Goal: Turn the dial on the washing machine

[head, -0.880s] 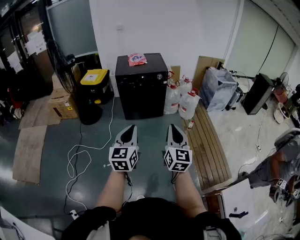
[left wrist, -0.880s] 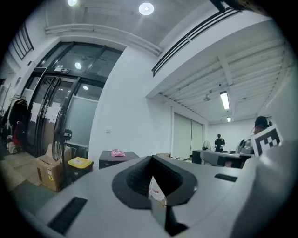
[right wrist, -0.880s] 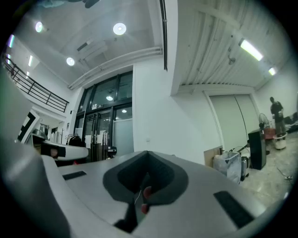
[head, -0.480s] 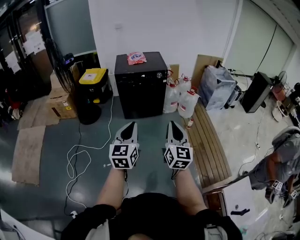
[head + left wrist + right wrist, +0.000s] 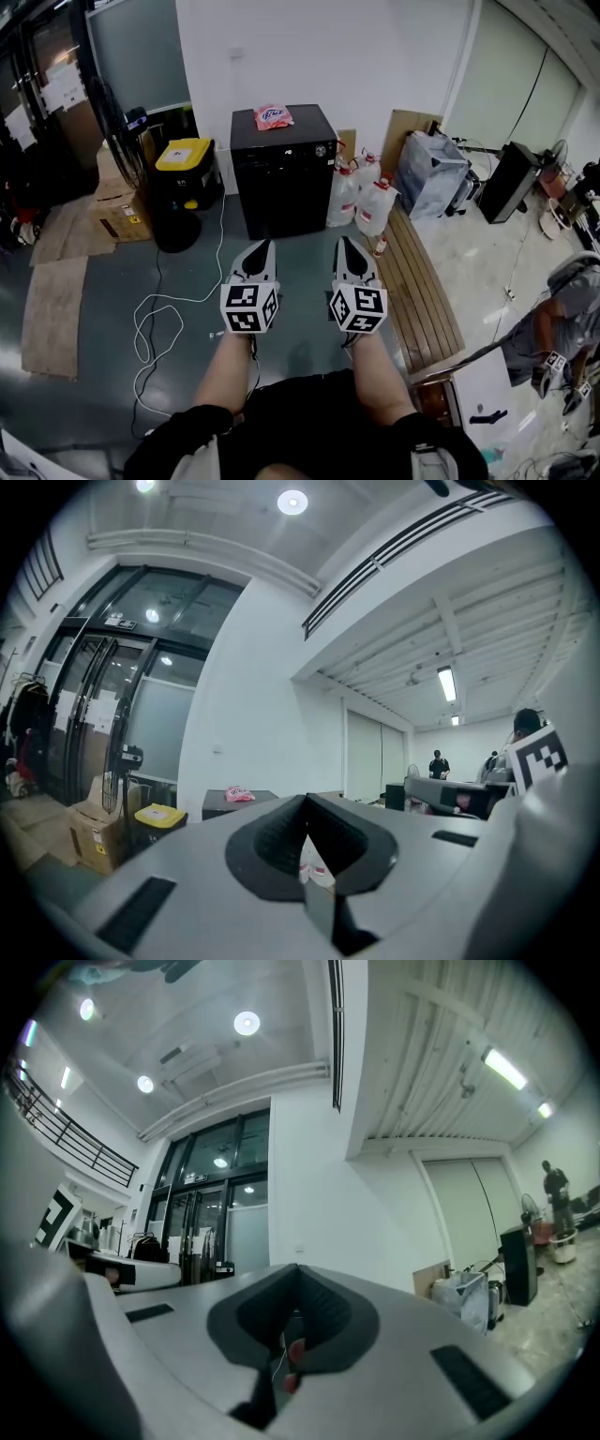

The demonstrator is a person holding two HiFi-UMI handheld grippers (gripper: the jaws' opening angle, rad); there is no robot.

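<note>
The black washing machine (image 5: 283, 173) stands against the white wall, a pink packet (image 5: 273, 116) on its top. Its small round dial (image 5: 320, 151) sits at the front's upper right corner. My left gripper (image 5: 259, 247) and right gripper (image 5: 344, 244) are held side by side over the grey floor, well short of the machine, both pointing at it. Each has its jaws shut with nothing between them. In the left gripper view the left gripper (image 5: 305, 803) points toward the machine (image 5: 234, 805) in the distance. The right gripper view shows the right gripper (image 5: 298, 1274) against the wall and glass doors.
A black bin with a yellow lid (image 5: 183, 192) stands left of the machine, with cardboard boxes (image 5: 117, 211) beyond it. White jugs (image 5: 361, 202) lean at the machine's right. A wooden slatted bench (image 5: 417, 291) runs along the right. A white cable (image 5: 155, 319) loops on the floor. A person (image 5: 562, 328) crouches at far right.
Both grippers have edged slightly forward toward the machine and stay shut. The view has shifted a little.
</note>
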